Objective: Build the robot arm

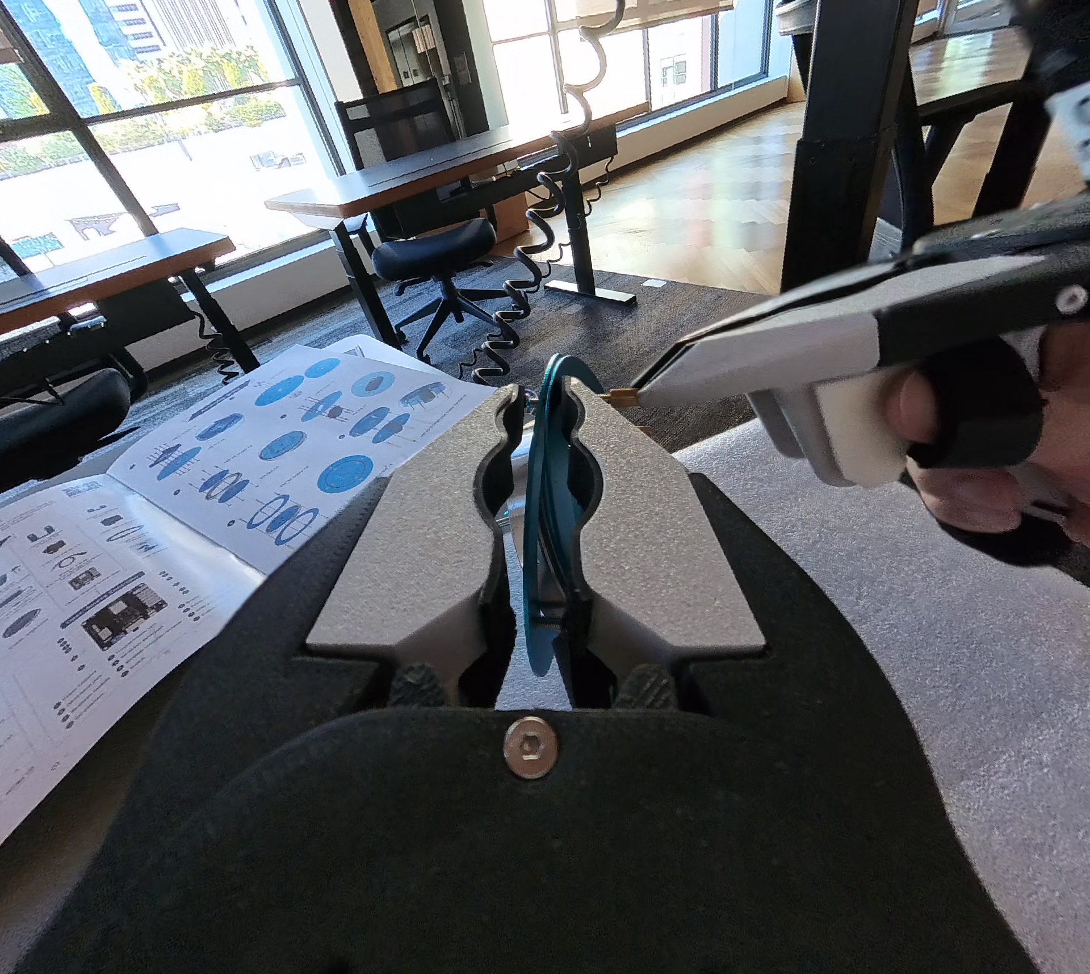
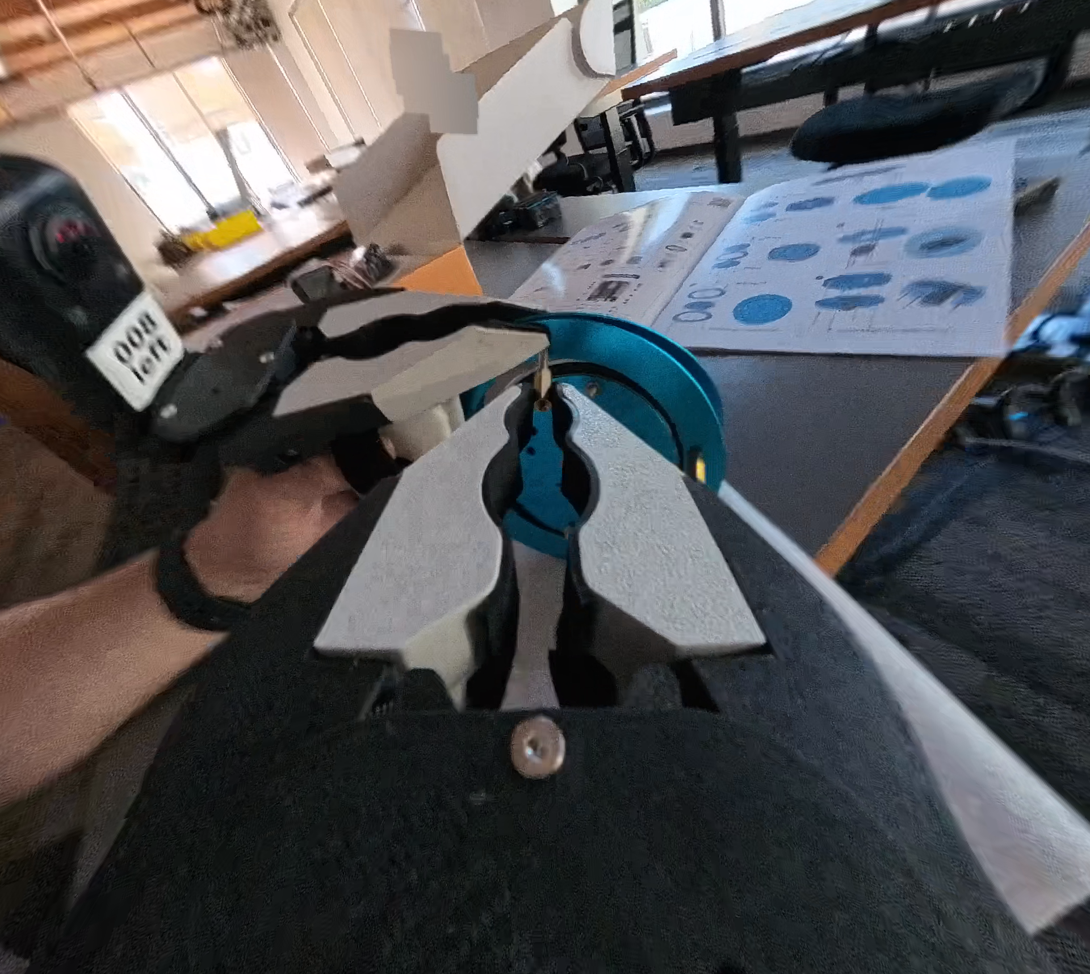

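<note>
Left wrist view: our left claw (image 1: 545, 403) pinches a teal disc (image 1: 539, 503) edge-on, upright, above the desk (image 1: 885, 562). An open manual (image 1: 236, 450) lies left. The right claw (image 1: 640, 396) pinches a brass standoff (image 1: 622, 396) beside the rim.

Right wrist view: standoff (image 2: 542, 382) points at the disc's (image 2: 666, 385) face; the left claw (image 2: 539, 335) crosses ahead.
</note>
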Demonstrator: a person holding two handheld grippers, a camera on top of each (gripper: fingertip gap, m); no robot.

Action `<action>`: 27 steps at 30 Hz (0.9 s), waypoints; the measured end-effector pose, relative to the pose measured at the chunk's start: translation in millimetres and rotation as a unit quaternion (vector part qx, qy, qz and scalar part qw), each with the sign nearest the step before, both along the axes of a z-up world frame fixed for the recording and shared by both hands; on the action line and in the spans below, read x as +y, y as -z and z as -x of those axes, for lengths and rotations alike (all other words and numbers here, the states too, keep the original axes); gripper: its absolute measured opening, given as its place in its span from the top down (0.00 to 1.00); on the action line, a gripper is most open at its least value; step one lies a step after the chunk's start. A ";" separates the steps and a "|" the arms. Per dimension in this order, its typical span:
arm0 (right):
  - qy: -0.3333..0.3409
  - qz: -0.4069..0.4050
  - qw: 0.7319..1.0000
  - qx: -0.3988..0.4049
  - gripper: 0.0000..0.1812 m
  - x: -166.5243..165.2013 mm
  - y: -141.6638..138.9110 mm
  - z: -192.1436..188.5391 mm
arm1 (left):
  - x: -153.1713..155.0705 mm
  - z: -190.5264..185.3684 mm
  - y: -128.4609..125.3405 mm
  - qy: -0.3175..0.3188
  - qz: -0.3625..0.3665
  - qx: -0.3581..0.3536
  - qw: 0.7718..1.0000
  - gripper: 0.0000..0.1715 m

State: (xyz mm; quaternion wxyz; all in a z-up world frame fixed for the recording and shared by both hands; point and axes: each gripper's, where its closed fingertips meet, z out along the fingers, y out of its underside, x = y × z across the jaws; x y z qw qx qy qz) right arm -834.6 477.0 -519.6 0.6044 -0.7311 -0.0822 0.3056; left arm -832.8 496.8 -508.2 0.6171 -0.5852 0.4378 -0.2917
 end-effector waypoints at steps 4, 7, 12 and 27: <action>-0.084 0.189 0.863 0.460 0.98 0.1 2.2 -3.3 | -0.2 -0.7 -0.1 -0.002 -0.005 0.002 1.000 0.94; -0.112 0.186 0.824 0.523 0.97 -3.4 3.5 0.4 | -2.0 -0.8 -0.3 0.002 -0.009 0.004 1.000 0.94; -0.023 0.021 0.993 0.117 0.85 -2.3 -3.3 -8.2 | -0.9 0.1 -0.1 0.001 -0.004 0.003 1.000 0.94; -0.111 0.141 0.937 0.300 1.00 2.9 -2.8 -1.7 | -0.5 0.6 -0.3 -0.002 -0.004 0.004 1.000 0.94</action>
